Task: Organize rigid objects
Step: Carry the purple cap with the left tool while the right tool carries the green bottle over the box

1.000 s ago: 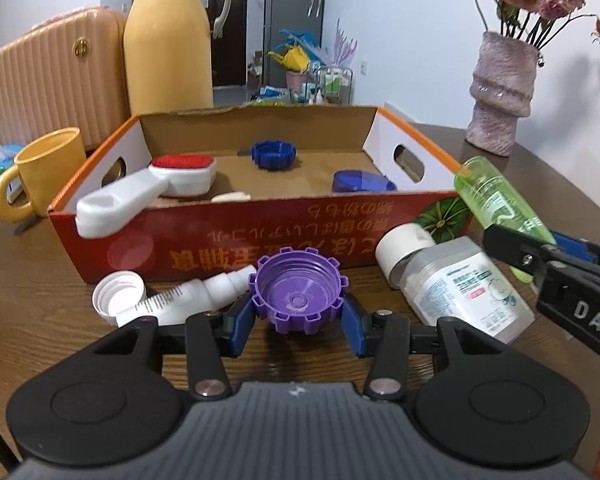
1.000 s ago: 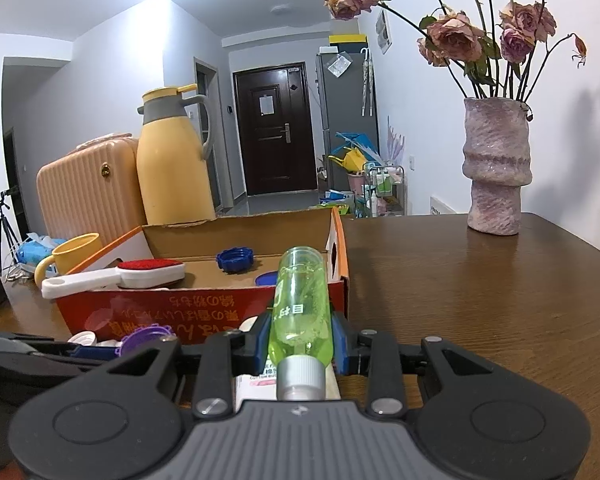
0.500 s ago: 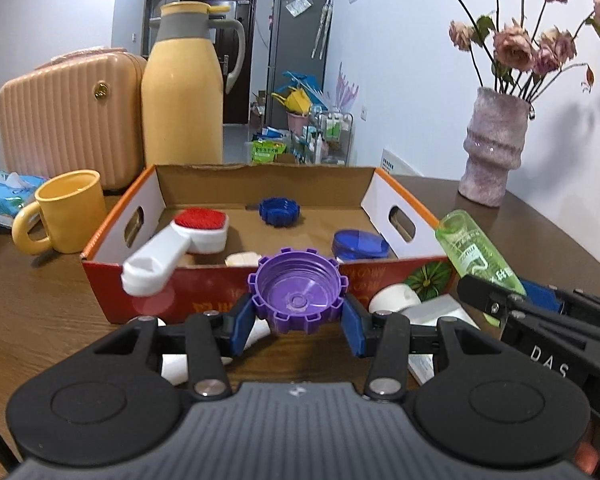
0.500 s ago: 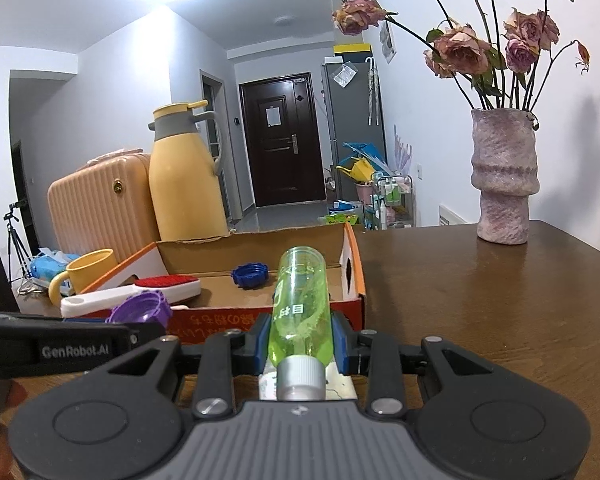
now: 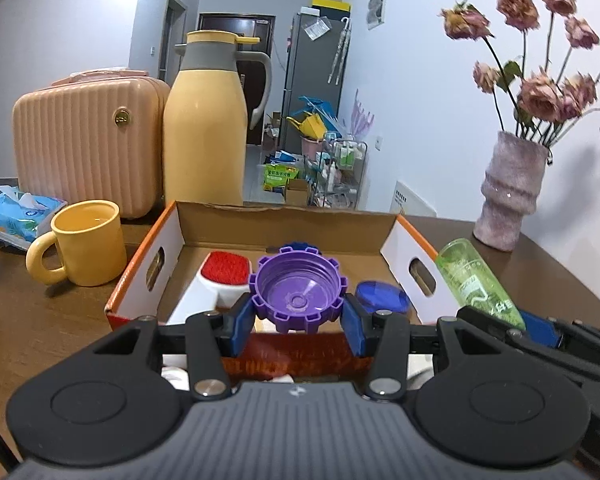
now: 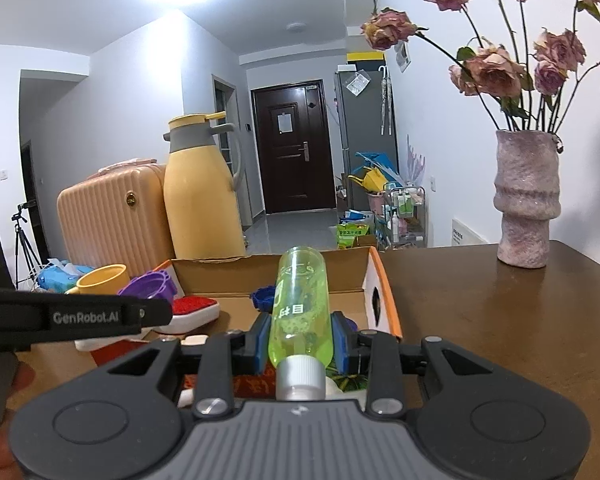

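Note:
My left gripper [image 5: 298, 320] is shut on a purple toothed cap [image 5: 298, 290], held just above the near wall of the open cardboard box [image 5: 284, 216]. Inside the box lie a white brush with a red pad [image 5: 225, 276], a dark blue toothed cap [image 5: 296, 247] mostly hidden behind the purple one, and a blue round lid [image 5: 382, 297]. My right gripper [image 6: 300, 340] is shut on a green transparent bottle [image 6: 302, 312] with a silver cap, pointing toward the box [image 6: 374, 280]. The same bottle [image 5: 476, 276] shows at the right of the left wrist view.
A yellow mug [image 5: 86, 244], a yellow thermos jug [image 5: 204, 120], a peach suitcase [image 5: 84, 140] and a tissue pack [image 5: 16, 212] stand left of and behind the box. A pink vase with dried roses [image 6: 526, 200] stands far right on the brown table [image 6: 500, 320].
Both grippers have risen with their loads. The purple cap went from table level in front of the box up to its near wall; the items on the table have dropped below view.

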A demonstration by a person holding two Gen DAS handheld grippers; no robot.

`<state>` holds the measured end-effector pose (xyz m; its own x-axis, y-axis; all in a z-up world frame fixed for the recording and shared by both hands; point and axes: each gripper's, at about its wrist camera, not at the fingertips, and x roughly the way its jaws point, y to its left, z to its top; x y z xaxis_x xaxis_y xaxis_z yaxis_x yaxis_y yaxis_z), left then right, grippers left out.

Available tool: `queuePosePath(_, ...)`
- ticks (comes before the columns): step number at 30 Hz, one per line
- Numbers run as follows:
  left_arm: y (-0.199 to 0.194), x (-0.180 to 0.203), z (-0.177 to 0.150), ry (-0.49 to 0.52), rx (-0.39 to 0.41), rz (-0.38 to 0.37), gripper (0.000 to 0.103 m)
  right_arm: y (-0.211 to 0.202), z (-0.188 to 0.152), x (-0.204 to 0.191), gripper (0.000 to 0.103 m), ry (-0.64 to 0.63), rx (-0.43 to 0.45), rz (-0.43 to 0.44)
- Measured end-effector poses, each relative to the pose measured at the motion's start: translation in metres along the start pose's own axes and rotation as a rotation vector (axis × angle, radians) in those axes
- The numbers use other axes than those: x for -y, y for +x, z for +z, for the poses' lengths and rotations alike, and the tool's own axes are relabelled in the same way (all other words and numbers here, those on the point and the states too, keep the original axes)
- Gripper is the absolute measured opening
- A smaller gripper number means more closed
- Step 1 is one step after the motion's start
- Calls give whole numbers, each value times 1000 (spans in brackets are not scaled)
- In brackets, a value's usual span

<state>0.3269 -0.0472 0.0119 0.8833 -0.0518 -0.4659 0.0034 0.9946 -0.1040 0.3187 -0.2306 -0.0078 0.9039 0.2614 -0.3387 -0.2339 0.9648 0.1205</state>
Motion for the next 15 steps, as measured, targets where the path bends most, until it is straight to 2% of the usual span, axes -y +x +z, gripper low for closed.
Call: queuePosePath(15, 28, -11, 24, -39, 25, 14, 47, 47, 14, -10, 30, 14, 3, 5)
